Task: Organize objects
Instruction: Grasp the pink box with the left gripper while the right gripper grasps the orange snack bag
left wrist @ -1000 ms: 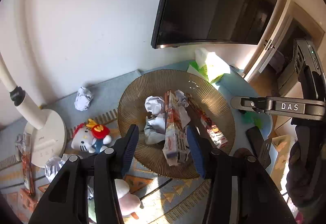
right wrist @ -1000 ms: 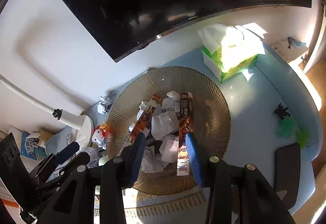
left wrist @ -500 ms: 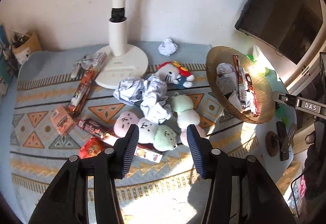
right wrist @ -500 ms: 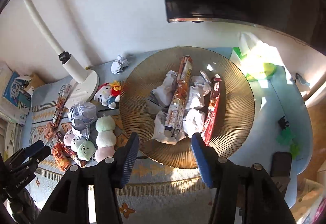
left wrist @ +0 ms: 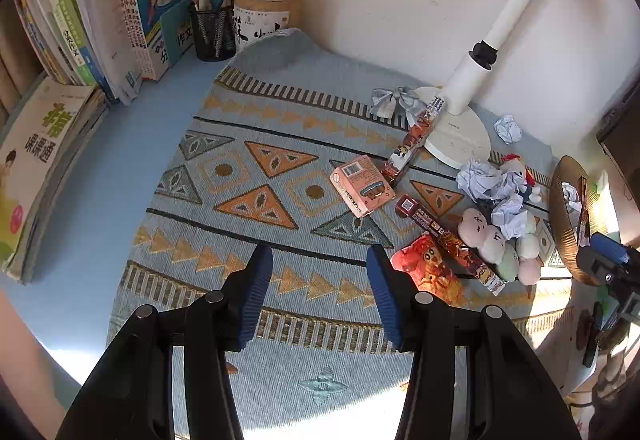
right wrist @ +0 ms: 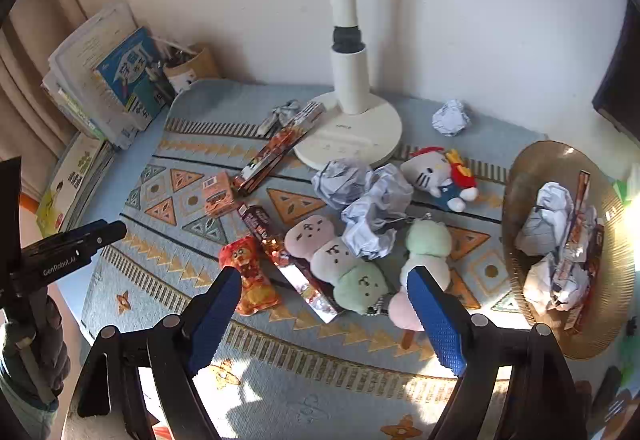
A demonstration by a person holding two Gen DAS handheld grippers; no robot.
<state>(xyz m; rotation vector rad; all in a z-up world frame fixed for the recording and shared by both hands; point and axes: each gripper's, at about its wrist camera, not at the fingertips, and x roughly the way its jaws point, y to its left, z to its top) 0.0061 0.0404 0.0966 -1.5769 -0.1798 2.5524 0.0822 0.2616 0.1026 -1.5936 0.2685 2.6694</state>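
Stock at this moment, operator. Sorted: the bowl (right wrist: 600, 336), at 3 o'clock on the bench in your right wrist view, already holds several paper balls and a couple of long snack boxes. Unsorted, all loose on the mat (left wrist: 248, 143): two large paper balls (right wrist: 370, 199) touching each other at the centre, just in front of the lamp base (right wrist: 352, 137); one small paper ball (right wrist: 451, 117) at 1 o'clock, apart from the rest; a kitty plush (right wrist: 438, 175) between the paper balls and the bowl; two dango plushes (right wrist: 340, 260) at 6 o'clock, lying side by side; a dark snack box (right wrist: 288, 260) just left of them; a red packet (right wrist: 250, 276) beside that box; a pink carton (right wrist: 218, 195) at 9 o'clock; a long box (right wrist: 276, 151) leaning onto the lamp base edge; a grey bow (right wrist: 284, 109) behind it. Books (left wrist: 100, 19) and pen cups (left wrist: 240, 19) stand at 11 o'clock, apparently already in place. Your left gripper (left wrist: 320, 292) hangs over bare mat, jaws spread, empty; the red packet lies just to its right. Your right gripper (right wrist: 324, 320) hangs above the dango plushes and dark box, jaws wide apart, empty. Judgement: roughly a third done; some ten items remain.
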